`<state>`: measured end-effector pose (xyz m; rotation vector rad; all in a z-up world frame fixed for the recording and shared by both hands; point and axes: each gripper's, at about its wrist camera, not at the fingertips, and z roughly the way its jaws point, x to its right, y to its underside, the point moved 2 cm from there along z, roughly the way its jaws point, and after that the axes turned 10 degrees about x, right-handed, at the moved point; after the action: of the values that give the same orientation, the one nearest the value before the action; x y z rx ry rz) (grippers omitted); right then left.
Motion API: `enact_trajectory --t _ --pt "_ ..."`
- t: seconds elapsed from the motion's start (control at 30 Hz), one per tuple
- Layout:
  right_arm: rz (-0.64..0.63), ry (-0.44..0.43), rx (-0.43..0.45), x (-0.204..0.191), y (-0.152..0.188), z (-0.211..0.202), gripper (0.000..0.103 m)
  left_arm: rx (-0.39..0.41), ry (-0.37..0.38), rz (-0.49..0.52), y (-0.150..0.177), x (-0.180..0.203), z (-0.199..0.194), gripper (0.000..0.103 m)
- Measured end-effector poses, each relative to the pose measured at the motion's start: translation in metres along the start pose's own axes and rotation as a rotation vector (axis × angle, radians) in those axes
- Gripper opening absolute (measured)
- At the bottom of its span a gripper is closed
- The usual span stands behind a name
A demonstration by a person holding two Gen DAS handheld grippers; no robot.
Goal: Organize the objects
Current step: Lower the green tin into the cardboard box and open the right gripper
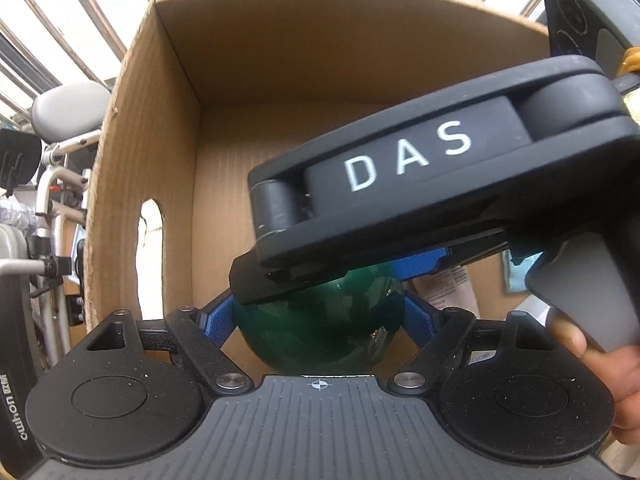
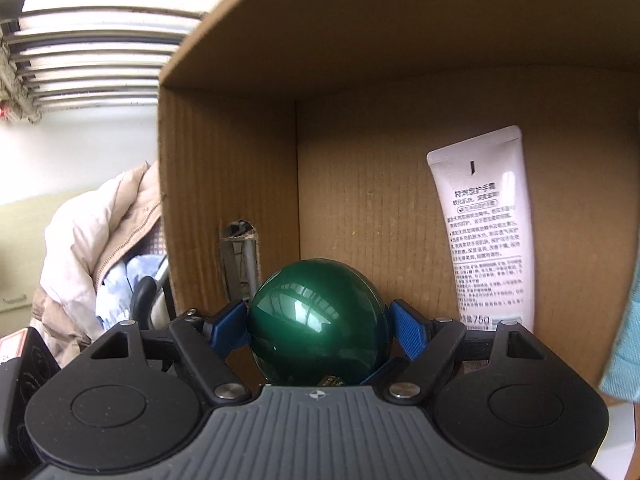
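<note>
In the left wrist view, my left gripper (image 1: 320, 312) points down into an open cardboard box (image 1: 152, 160). Its blue fingers (image 1: 220, 320) press on the sides of a glossy dark green ball (image 1: 320, 332). The black housing of the right gripper (image 1: 400, 200), marked DAS, crosses over the top of that ball, and a hand (image 1: 616, 372) holds its grey handle. In the right wrist view, my right gripper (image 2: 320, 320) is shut on a green ball (image 2: 320, 320) inside the box (image 2: 224, 168). I cannot tell whether both views show one ball.
A white tube (image 2: 484, 232) with printed text leans upright against the box's back wall, right of the ball. The near wall has a handle cut-out (image 1: 151, 252). Something teal (image 2: 624, 320) sits at the right edge. A beige jacket (image 2: 100, 240) and metal frames (image 1: 52, 200) lie outside the box.
</note>
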<state>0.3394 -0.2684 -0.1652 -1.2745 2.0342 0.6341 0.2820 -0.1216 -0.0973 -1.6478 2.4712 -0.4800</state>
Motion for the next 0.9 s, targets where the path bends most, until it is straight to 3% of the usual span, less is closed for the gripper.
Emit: enact_trajectory --t 0.5,0.9 --pt "-0.131 0.070 0.017 -0.001 0.004 0.005 0.082 -0.037 0.017 0.006 0.016 0.002 0.005 0.083" --pt "-0.106 0.026 0.052 -0.003 0.002 -0.018 0.086 0.002 0.016 -0.036 0.016 -0.006 -0.031 0.083"
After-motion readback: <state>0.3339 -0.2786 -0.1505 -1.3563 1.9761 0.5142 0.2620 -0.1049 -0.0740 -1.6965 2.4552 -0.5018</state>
